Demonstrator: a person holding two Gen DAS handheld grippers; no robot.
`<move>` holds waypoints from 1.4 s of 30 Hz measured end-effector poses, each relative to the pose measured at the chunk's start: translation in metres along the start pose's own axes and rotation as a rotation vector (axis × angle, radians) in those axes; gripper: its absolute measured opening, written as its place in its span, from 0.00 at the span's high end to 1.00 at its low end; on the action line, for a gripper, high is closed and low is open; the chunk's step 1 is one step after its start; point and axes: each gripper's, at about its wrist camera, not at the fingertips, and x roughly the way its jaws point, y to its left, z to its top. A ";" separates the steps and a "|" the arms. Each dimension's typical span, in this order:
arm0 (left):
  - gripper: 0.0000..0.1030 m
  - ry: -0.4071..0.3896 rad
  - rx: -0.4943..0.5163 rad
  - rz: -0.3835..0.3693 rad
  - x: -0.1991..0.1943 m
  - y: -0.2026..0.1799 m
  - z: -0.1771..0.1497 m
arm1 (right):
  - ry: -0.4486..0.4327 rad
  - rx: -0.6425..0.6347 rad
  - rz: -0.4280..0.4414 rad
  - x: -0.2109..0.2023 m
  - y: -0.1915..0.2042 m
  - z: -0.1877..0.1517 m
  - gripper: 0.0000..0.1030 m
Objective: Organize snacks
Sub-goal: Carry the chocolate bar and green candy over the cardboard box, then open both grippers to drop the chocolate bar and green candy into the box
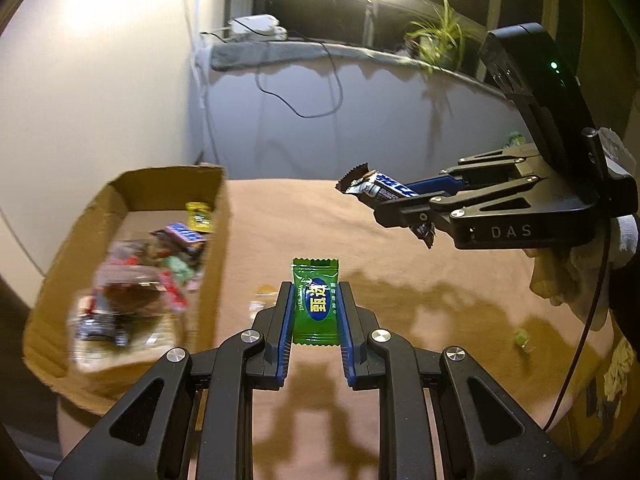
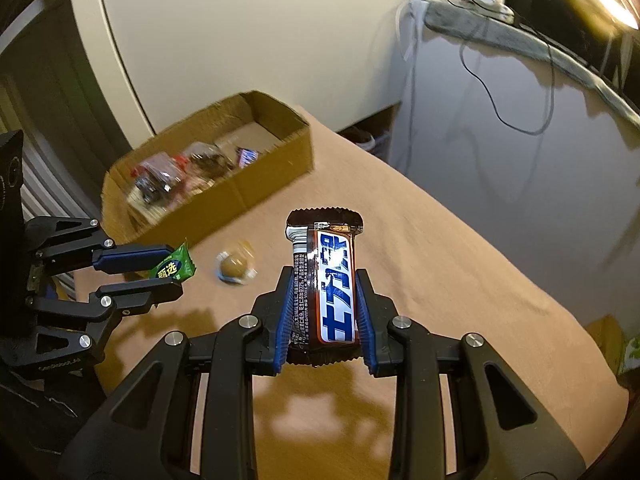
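Both grippers are mid-carry, judging by their loads: the left gripper (image 1: 314,304) pinches a green candy packet (image 1: 315,300) upright between its jaws, and the right gripper (image 2: 326,312) clamps a brown-and-blue chocolate bar (image 2: 326,284). Next, each load must come over the cardboard box (image 1: 218,220), ahead and left of both jaws, before release. Only the right wrist view clearly shows the round wrapped sweet (image 2: 236,267) lying on the cloth between the two grippers.

I see glossy green foil on the candy (image 1: 315,300) and shiny film on the bar (image 2: 326,286). My grippers look like matt black plastic with ribbed blue pads (image 1: 285,320) and bright metal pins. The box (image 1: 218,240) is rough brown cardboard; the tablecloth (image 1: 400,280) is soft, matt tan fabric.
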 end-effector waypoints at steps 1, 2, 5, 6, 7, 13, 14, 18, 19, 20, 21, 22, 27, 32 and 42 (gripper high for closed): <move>0.82 -0.006 -0.008 0.006 -0.003 0.006 0.000 | -0.003 -0.004 0.003 0.000 0.005 0.003 0.71; 0.82 -0.010 -0.014 0.011 -0.006 0.010 0.001 | -0.006 -0.008 0.006 0.002 0.009 0.006 0.71; 0.82 -0.025 -0.031 0.029 -0.014 0.025 0.000 | -0.010 -0.022 0.017 0.008 0.023 0.018 0.71; 0.82 -0.029 -0.035 0.035 -0.016 0.030 0.000 | -0.011 -0.027 0.022 0.011 0.028 0.021 0.72; 0.82 -0.032 -0.040 0.039 -0.018 0.033 0.000 | -0.011 -0.032 0.026 0.013 0.032 0.025 0.72; 0.82 -0.042 -0.068 0.067 -0.026 0.056 -0.002 | -0.015 -0.051 0.052 0.025 0.051 0.043 0.71; 0.82 -0.043 -0.072 0.071 -0.027 0.060 -0.002 | -0.014 -0.054 0.055 0.027 0.054 0.046 0.71; 0.82 -0.051 -0.090 0.088 -0.030 0.072 -0.002 | -0.015 -0.061 0.070 0.035 0.062 0.056 0.71; 0.82 -0.053 -0.094 0.092 -0.031 0.075 -0.002 | -0.015 -0.061 0.074 0.037 0.064 0.058 0.71; 0.82 -0.054 -0.099 0.095 -0.032 0.078 -0.002 | -0.016 -0.063 0.076 0.040 0.066 0.061 0.71; 0.82 -0.056 -0.105 0.099 -0.032 0.081 -0.002 | -0.016 -0.065 0.078 0.042 0.068 0.064 0.72; 0.82 -0.058 -0.109 0.103 -0.033 0.085 -0.002 | -0.016 -0.068 0.080 0.044 0.071 0.067 0.71; 0.82 -0.059 -0.125 0.122 -0.034 0.097 -0.002 | -0.015 -0.083 0.099 0.057 0.083 0.082 0.71; 0.82 -0.054 -0.139 0.137 -0.032 0.106 -0.002 | -0.004 -0.094 0.117 0.073 0.092 0.094 0.71; 0.79 -0.050 -0.157 0.154 -0.028 0.118 -0.002 | 0.022 -0.096 0.135 0.097 0.097 0.105 0.71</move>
